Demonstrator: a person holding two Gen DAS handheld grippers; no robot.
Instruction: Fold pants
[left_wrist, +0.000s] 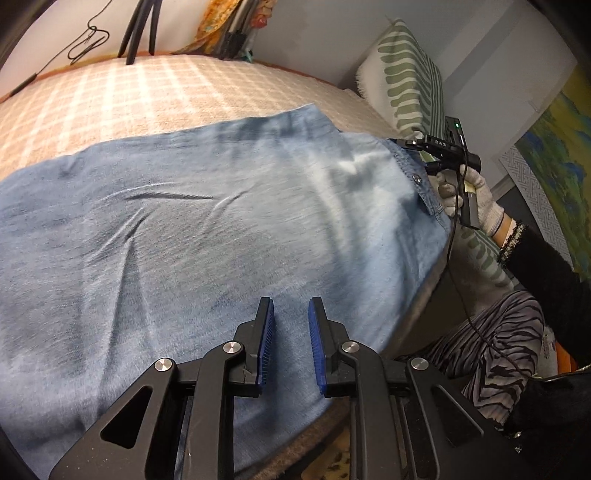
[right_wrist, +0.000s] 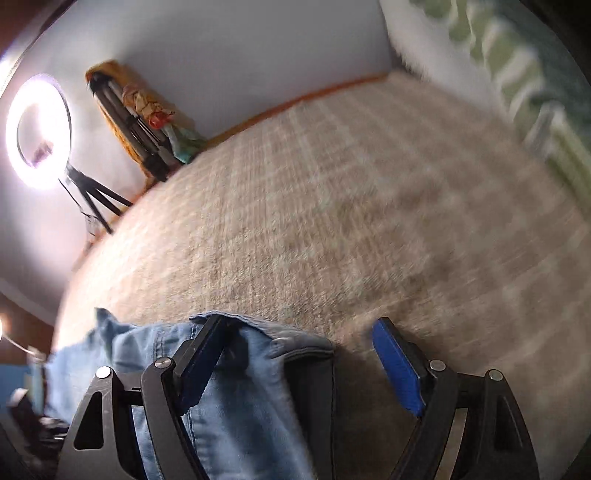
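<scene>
Light blue denim pants (left_wrist: 207, 229) lie spread flat over the checked bedspread (left_wrist: 129, 99), with the waistband and its button (left_wrist: 417, 180) at the right. My left gripper (left_wrist: 291, 321) hovers over the near part of the denim; its blue pads stand a little apart with nothing between them. A gloved hand (left_wrist: 476, 195) holds my right gripper (left_wrist: 417, 157) at the waistband. In the blurred right wrist view, that gripper (right_wrist: 299, 336) stands wide open over the waistband corner (right_wrist: 258, 354). The denim lies under its left finger (right_wrist: 199, 365) and no pad presses on it.
A pillow with green leaves (left_wrist: 406, 81) leans on the wall at the head of the bed. A ring light (right_wrist: 38, 129) on a tripod stands beyond the far edge. The person's striped-clad leg (left_wrist: 498, 339) is beside the right bed edge. A cable (left_wrist: 458, 258) hangs from the right gripper.
</scene>
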